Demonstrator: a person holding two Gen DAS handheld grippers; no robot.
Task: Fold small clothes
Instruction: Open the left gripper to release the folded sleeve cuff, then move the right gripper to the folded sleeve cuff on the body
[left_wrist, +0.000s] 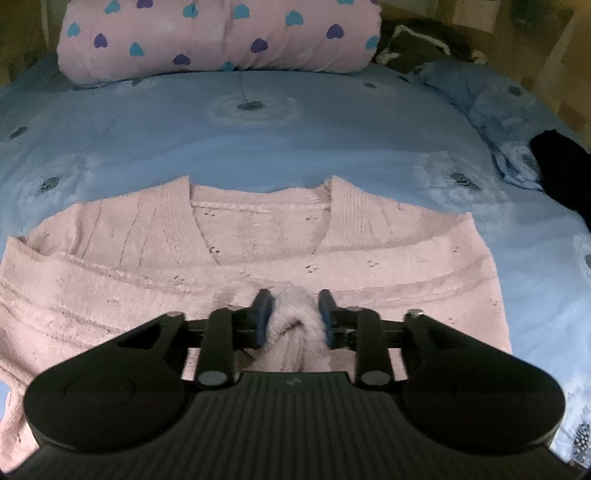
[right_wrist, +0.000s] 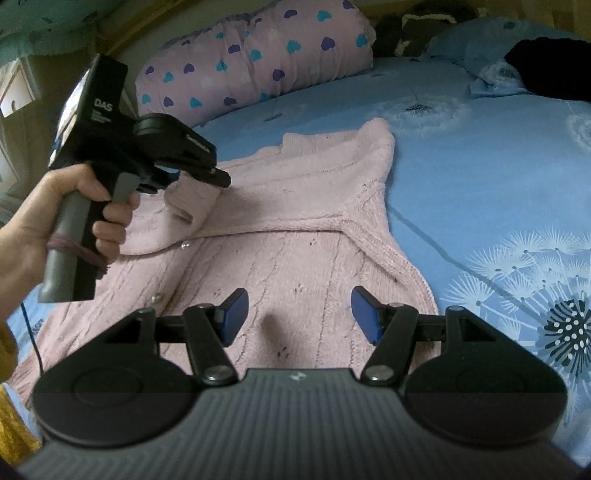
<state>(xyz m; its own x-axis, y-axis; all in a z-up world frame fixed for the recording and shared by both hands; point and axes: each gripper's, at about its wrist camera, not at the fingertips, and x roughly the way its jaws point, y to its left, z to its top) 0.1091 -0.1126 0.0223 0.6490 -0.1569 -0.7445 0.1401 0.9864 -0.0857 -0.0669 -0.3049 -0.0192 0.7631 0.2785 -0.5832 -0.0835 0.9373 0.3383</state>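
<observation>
Pink cardigan (right_wrist: 280, 236) lies flat on the blue bedspread (right_wrist: 480, 155). Left gripper (left_wrist: 293, 317) has the cuff (left_wrist: 295, 325) between parted jaws, pads off it: released. Right gripper (right_wrist: 297, 314) gapes empty above the hem. Lift left clear, don't snag the knit.

We read "DAS" in white letters on the black body of the left gripper (right_wrist: 192, 173), smaller lines under it unreadable to us
</observation>
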